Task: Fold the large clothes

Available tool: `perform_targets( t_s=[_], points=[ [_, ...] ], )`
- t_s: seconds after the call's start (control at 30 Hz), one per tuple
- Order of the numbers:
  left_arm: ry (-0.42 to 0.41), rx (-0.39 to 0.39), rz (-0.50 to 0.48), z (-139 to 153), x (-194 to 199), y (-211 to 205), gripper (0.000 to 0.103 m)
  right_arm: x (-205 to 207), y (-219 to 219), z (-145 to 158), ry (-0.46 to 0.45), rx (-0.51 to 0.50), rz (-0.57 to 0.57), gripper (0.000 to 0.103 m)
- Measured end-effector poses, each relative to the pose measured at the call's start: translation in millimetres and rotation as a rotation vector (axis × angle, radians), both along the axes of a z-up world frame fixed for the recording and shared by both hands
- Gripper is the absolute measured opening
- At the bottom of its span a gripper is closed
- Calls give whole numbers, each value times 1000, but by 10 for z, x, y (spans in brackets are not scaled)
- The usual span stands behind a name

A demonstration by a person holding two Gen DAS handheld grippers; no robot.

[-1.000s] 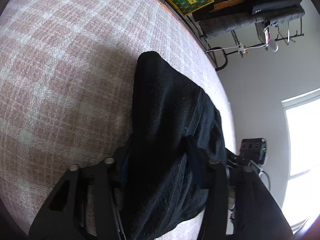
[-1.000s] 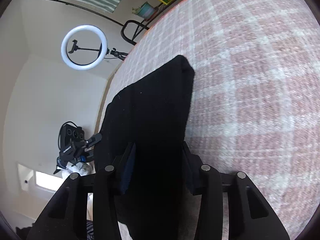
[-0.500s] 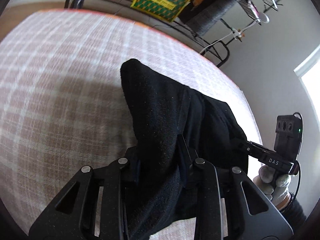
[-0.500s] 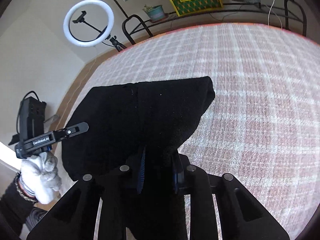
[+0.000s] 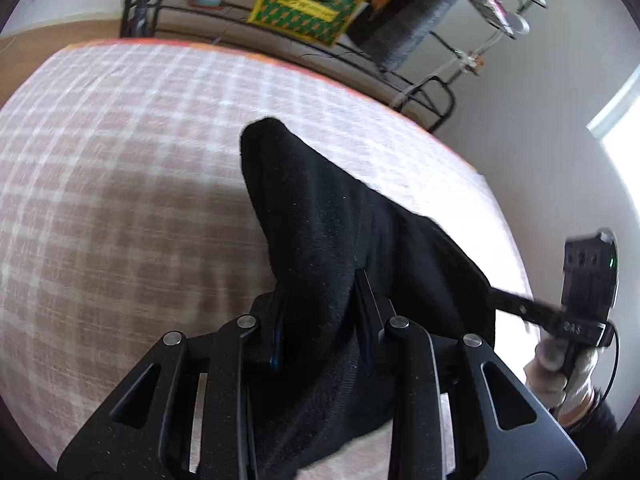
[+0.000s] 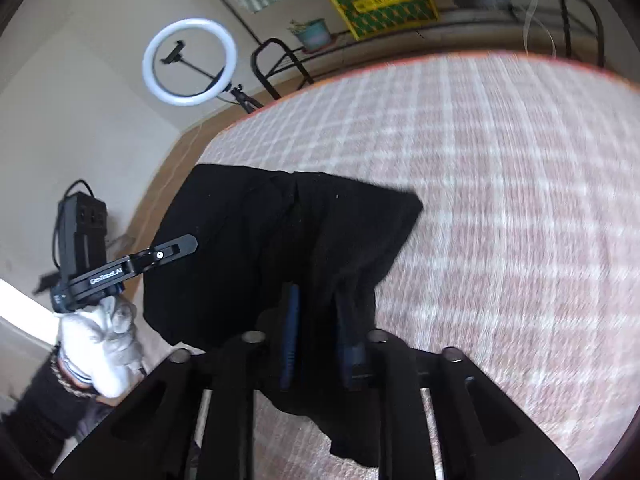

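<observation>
1 black garment (image 5: 344, 240) hangs stretched between 2 grippers above 1 pink plaid bed cover (image 5: 120, 200). Behind the bed stand 1 ring light (image 6: 190, 62), 1 potted plant (image 6: 314, 34) and 1 yellow-green box (image 5: 306, 2). The left gripper (image 5: 320, 312) and right gripper (image 6: 316, 320) each pinch a fold of the cloth, jaws nearly closed.

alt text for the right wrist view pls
The right gripper is shut on a black fleece garment, held above a pink plaid bedspread. At left, a white-gloved hand holds the other gripper's handle; a white ring light stands behind.
</observation>
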State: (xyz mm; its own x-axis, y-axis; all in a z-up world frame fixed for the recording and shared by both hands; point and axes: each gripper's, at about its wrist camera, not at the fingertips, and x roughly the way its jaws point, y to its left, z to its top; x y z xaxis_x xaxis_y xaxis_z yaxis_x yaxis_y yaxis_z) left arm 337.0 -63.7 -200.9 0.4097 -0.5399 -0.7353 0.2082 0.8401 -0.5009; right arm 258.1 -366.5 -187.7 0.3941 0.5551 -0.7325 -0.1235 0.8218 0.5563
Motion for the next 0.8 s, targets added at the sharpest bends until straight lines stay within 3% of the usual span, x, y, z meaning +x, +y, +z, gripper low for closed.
perform_targets(
  t_s=[0.17,0.4,0.47,0.5,0.67,0.77,0.8],
  points=[
    [128,-64,50,-394,180,285,27,57,-92,-561,140,150,-34,41],
    [151,-96,49,-511,258,257,31,151,-76,-751,133,331,-73,43],
    [142,-91,53,-510,262,234,31,197,72,-706,121,290,-54,42],
    [135,-82,50,-488,238,223,31,218,139,-674,114,263,-49,35],
    [58,-62,20,-192,81,94,28,150,406,-268,0,-24,5,22],
    [13,-71,0,24,-27,20,27,92,423,-47,-45,-78,9,18],
    [2,-74,-6,78,-60,-3,27,62,405,19,-59,-91,9,12]
  ],
)
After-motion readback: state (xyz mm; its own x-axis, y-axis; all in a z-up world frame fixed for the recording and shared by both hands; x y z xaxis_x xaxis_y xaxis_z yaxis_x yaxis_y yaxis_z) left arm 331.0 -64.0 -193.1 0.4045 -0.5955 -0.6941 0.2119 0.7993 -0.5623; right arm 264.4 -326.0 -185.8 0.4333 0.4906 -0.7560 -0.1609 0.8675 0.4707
